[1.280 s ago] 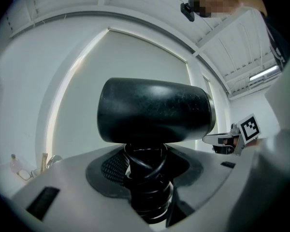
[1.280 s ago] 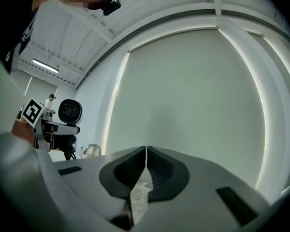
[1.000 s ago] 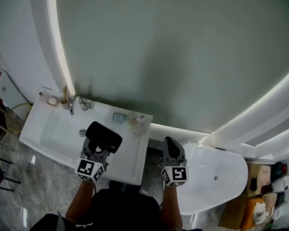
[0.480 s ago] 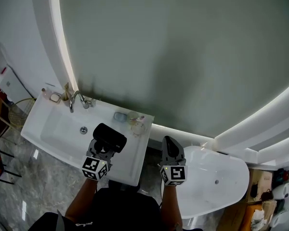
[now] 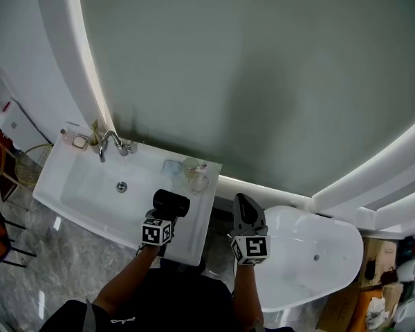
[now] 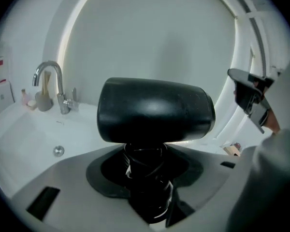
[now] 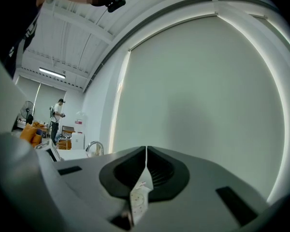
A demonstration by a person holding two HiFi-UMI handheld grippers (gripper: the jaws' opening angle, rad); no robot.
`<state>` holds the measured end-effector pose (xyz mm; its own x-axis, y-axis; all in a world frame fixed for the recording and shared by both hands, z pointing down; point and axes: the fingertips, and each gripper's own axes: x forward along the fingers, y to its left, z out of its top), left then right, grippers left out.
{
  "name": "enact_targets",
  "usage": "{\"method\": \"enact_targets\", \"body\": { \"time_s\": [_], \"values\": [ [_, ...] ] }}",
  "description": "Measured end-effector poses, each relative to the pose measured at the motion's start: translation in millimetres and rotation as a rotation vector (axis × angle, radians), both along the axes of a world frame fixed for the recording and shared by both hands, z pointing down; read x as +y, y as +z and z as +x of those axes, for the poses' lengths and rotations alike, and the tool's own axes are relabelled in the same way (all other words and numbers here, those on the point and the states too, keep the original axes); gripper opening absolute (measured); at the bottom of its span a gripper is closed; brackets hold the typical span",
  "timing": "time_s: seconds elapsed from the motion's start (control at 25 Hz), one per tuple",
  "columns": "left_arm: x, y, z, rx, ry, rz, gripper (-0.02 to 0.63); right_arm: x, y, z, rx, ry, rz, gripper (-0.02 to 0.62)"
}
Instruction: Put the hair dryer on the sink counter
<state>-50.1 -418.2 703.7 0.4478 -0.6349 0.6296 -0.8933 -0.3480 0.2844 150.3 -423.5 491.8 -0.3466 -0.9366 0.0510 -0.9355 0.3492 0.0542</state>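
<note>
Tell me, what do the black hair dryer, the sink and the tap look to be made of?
Hair dryer: probably plastic, matte black, with a soft sheen along its barrel. Sink: likely glazed ceramic or something similar, smooth glossy white. Tap: metal, chrome-like, with bright reflections on its curved spout.

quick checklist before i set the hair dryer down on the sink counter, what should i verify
1. Grip: left gripper clamped on the hair dryer by its handle: ok.
2. Position: dryer above the flat right end of the sink counter, not over the basin: ok.
3. Landing spot: small items sit further back, but the counter right under the dryer is hidden: cannot tell.
4. Dryer touching the counter yet: cannot tell.
5. Right gripper shut and off to the side: ok.
</note>
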Motion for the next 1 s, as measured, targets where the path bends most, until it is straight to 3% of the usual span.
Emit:
{"method": "enact_targets", "body": {
  "time_s": [0.24, 0.56, 1.0],
  "values": [
    [1, 58, 12, -0.083, 0.014, -0.202, 0.215, 1, 3, 12, -0.016, 0.021, -0.004, 0.031],
    [-5, 99, 27, -0.156, 0.041, -0.351, 0.215, 0, 5, 20, -0.035, 0.030, -0.008, 0.031],
    [-7, 154, 23, -0.301, -0.006, -0.514, 0.215, -3, 11, 27, -0.058, 0.037, -0.016, 0.031]
  ]
}}
